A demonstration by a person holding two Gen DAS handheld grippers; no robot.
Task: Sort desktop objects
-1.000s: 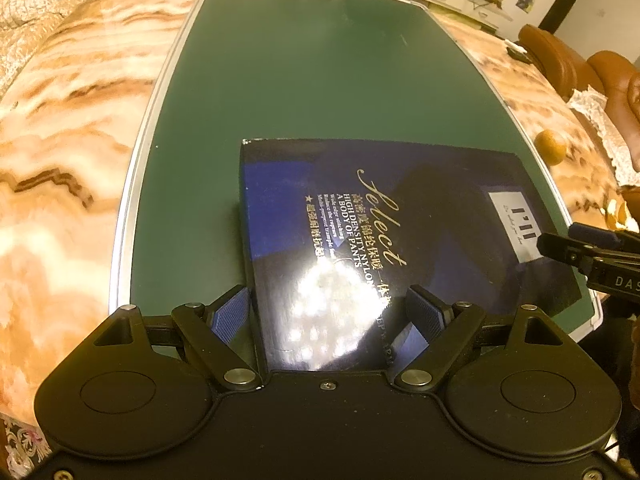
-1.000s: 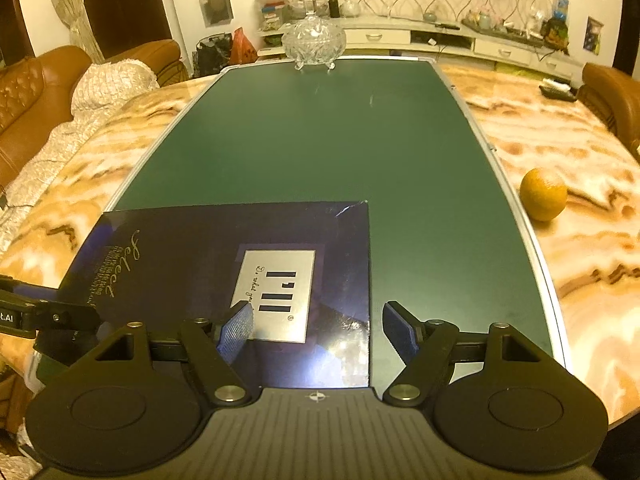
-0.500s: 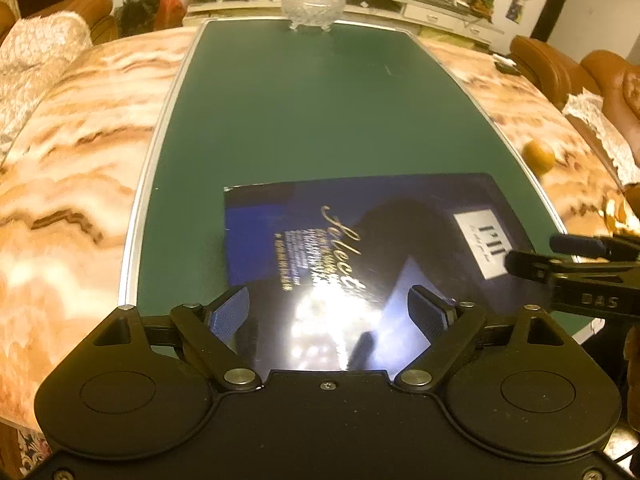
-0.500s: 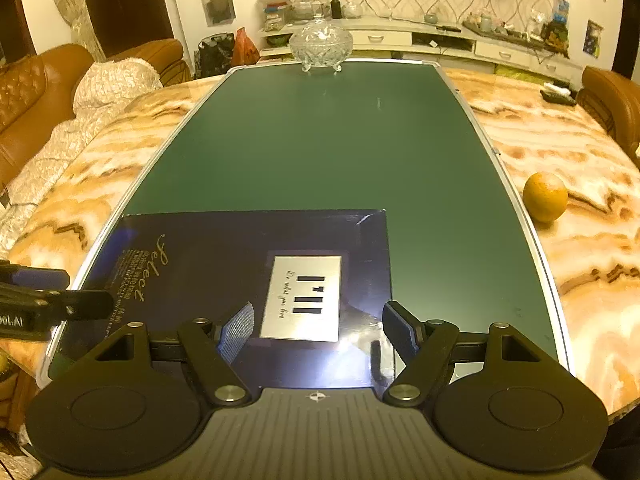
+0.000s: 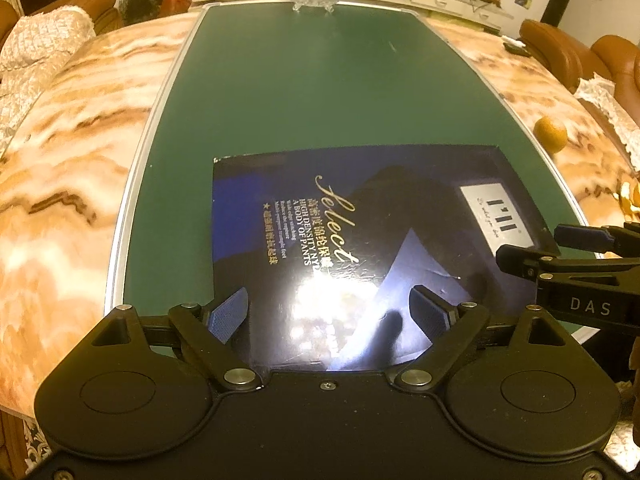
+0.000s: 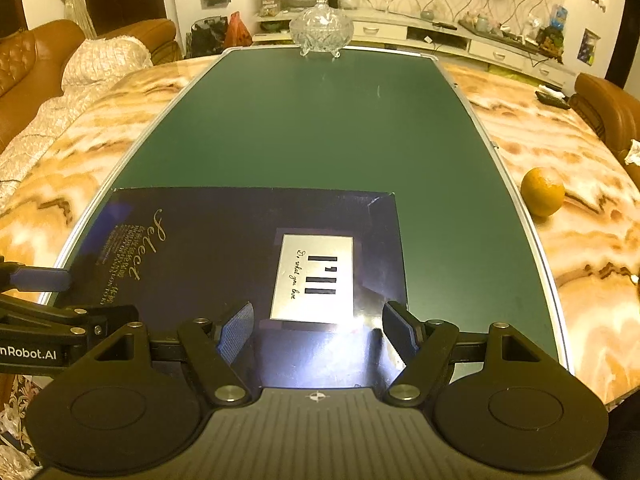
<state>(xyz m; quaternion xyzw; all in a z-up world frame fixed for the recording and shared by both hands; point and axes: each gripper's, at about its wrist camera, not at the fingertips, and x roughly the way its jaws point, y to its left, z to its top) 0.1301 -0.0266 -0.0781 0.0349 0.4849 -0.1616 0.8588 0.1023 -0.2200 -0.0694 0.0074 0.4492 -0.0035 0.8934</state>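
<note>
The flat dark-blue box (image 5: 360, 240), glossy and printed with gold lettering and a silver label (image 6: 314, 278), lies face up on the green mat (image 5: 312, 80) at the near end of the marble table (image 5: 60, 160), its near edge running under both of my tools. I judge it light and fairly stiff, like thin cardboard packaging, but broad and slick: the sheen and the bright glare on its lid suggest my pads would slide on the face, and lying flat it offers no side tall enough to pinch from above. The sensible hold looks to be its thin edges, 1 tool on each side, or a finger worked under a corner to tip it up. My left gripper (image 5: 328, 312) stands wide, nothing between its 2 fingers (image 5: 228, 314), and it hovers over the near left part of the box, the left pad about at the box's left edge. My right gripper (image 6: 318, 330) is equally spread and holds nothing; it sits over the near right part, the silver label just beyond the gap and the right pad near the box's right edge. Whether either tool touches the lid I cannot tell. An orange (image 6: 543, 191) rests on the marble well to the right, and a cut-glass bowl (image 6: 321, 32) stands at the mat's far end.
</note>
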